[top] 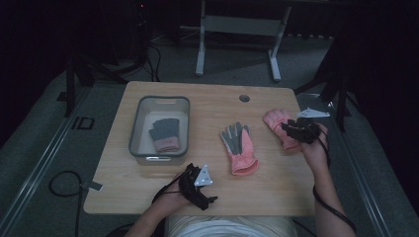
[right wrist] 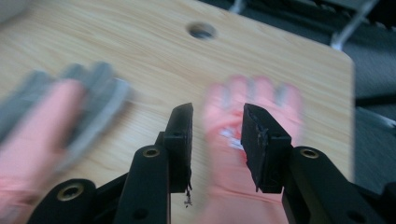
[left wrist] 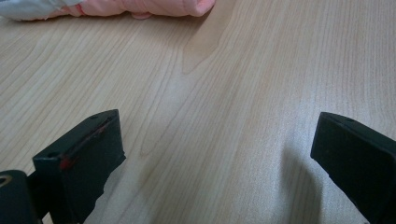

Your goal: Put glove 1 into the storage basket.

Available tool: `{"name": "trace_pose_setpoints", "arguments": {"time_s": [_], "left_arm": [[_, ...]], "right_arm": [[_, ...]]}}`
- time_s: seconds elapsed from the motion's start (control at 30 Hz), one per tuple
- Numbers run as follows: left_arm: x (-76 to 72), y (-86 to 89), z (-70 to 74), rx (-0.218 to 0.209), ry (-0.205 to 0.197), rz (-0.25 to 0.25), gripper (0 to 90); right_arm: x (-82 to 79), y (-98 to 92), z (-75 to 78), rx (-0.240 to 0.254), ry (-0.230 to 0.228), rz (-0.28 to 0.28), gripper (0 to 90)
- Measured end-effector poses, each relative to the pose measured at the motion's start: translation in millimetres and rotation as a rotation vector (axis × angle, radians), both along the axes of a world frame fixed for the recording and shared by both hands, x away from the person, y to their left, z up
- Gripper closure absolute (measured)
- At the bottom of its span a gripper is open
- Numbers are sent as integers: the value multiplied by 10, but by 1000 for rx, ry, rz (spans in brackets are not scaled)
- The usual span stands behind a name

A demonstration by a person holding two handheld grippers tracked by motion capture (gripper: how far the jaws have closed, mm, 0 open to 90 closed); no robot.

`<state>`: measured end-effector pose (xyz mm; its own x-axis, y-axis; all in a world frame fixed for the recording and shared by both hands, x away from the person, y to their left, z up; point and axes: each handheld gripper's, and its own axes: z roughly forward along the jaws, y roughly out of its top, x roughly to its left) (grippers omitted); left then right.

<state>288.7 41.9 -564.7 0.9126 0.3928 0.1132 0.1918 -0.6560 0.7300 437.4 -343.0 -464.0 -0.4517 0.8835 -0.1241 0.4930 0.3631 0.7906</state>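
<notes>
Two claws gape empty: the right claw hovers narrowly parted over the pink glove at three o'clock; the left claw rests wide on the table at six.

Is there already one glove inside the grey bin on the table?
Yes, in the high view one glove with grey fingers and a pink cuff lies inside the grey bin.

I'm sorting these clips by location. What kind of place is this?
Probably a dim lab or recording room: a bare wooden table with a cable hole, another desk's metal frame behind, and grey carpet.
</notes>
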Motion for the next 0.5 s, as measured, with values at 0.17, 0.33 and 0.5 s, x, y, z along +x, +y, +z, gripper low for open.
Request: {"name": "trace_pose_setpoints", "arguments": {"time_s": [0.17, 0.33, 0.5], "left_arm": [[-4, 6, 6, 0, -11, -1, 20], [-4, 11, 5, -5, -14, -2, 20], [-13, 16, 10, -9, -33, 4, 20]], "right_arm": [[190, -227, -40, -18, 5, -25, 585], [380, -318, -179, -26, 36, -8, 544], [514, -349, -308, -40, 71, -10, 544]]}}
